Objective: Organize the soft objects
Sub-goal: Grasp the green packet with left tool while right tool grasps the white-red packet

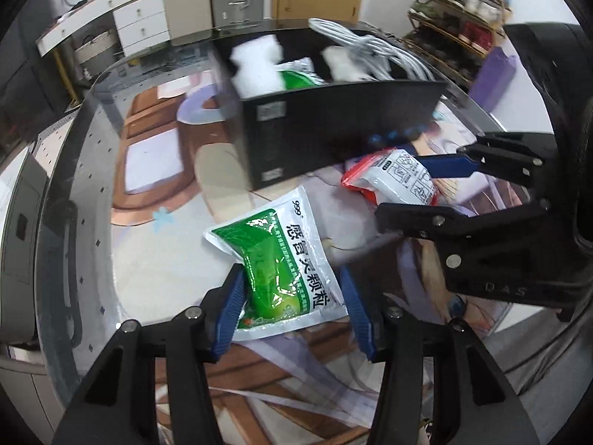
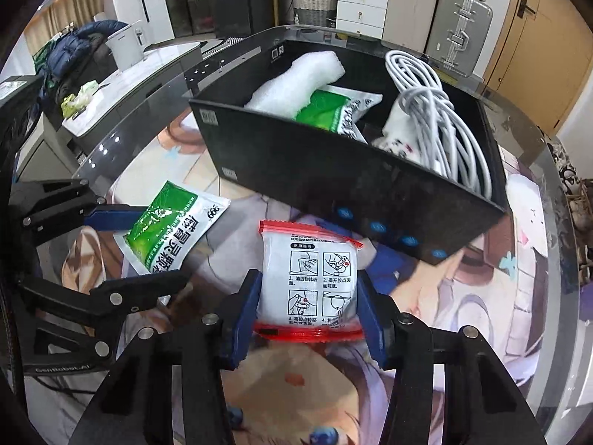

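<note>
Nearest the left wrist camera, the left tool [image 1: 292,296] had its blue pads [image 1: 229,311] pressed on either side of a green and white sachet [image 1: 281,263], which bulged between them above the table [image 1: 155,259]. In the right wrist view, the right tool [image 2: 309,311] was narrowed onto a white packet with red crimped ends [image 2: 309,282], printed with four instruction panels, its pads touching both long sides. No earlier picture showed how either came to that width. Each tool also showed in the other's view: the right tool [image 1: 418,193] gripped its packet [image 1: 400,181] just beside the green sachet, and the left tool [image 2: 155,244] held the sachet [image 2: 166,230] to the left of the packet. The table was a glossy round top with a dark rim, covered by a printed cartoon picture in lilac, cream and brown. Just behind both items stood a black open box [image 2: 333,170], holding a white foam roll [image 2: 296,81], another green sachet [image 2: 330,107] and, in a compartment to the right, a coiled white cable [image 2: 433,118]. Around the table, the room held white drawers [image 2: 359,7], a silver suitcase [image 2: 459,37], a wooden door [image 2: 533,37], a counter with a dark jacket [image 2: 74,52], and a rack of small goods [image 1: 459,11].
</note>
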Action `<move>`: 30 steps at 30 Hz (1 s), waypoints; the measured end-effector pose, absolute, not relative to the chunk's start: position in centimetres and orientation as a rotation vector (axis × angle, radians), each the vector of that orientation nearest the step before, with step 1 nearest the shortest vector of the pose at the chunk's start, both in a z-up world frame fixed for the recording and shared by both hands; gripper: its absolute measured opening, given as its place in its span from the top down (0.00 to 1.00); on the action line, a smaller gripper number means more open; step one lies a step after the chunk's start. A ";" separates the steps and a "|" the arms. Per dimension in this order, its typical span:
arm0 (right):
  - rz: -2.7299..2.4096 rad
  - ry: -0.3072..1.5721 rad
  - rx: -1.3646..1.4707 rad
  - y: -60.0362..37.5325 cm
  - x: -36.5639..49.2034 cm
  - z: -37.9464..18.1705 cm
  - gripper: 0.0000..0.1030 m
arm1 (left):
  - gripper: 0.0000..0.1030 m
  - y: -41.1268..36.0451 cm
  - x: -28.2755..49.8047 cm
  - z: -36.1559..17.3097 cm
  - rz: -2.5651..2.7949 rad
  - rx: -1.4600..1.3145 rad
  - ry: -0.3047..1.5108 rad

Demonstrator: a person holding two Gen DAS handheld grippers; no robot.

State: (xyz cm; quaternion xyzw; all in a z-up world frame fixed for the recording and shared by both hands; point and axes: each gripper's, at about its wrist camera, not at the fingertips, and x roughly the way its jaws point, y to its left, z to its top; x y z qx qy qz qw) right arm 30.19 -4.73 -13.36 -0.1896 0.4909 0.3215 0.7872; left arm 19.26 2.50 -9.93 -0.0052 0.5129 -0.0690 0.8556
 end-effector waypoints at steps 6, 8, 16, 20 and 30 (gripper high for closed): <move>0.694 1.055 -0.418 -7.0 29.7 -13.2 0.51 | 0.21 1.2 18.8 -9.5 -0.122 0.063 1.045; 0.695 1.054 -0.415 -7.7 29.7 -13.2 0.51 | 0.21 0.8 19.0 -9.2 -0.103 0.097 1.026; 0.695 1.048 -0.425 -8.9 29.3 -13.0 0.51 | 0.21 1.3 20.6 -10.3 -0.092 0.054 1.062; 0.699 1.040 -0.428 -8.6 28.8 -12.6 0.51 | 0.48 1.7 20.2 -10.5 -0.102 0.047 1.063; 0.701 1.051 -0.436 -7.9 28.8 -12.7 0.51 | 0.58 1.4 19.3 -10.1 -0.133 0.045 1.069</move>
